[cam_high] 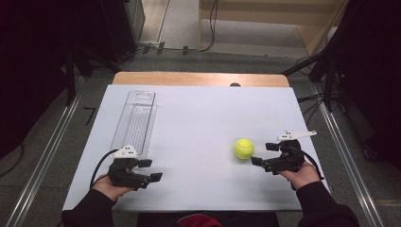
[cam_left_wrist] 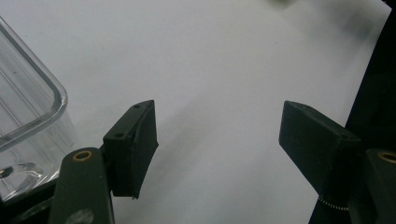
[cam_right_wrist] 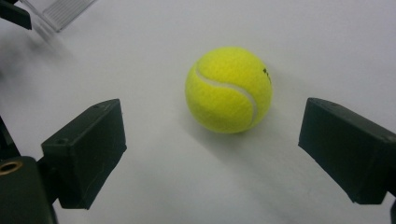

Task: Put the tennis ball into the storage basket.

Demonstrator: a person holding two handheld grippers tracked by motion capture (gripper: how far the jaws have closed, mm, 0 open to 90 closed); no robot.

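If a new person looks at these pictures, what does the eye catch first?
The bright yellow tennis ball on the white table, just ahead of the open right gripper. Next, the long clear plastic tray at the far left, just beyond the open left gripper.

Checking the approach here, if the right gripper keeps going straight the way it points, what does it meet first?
Most likely the tennis ball: it lies just ahead of the open right gripper, roughly centred between the jaws.
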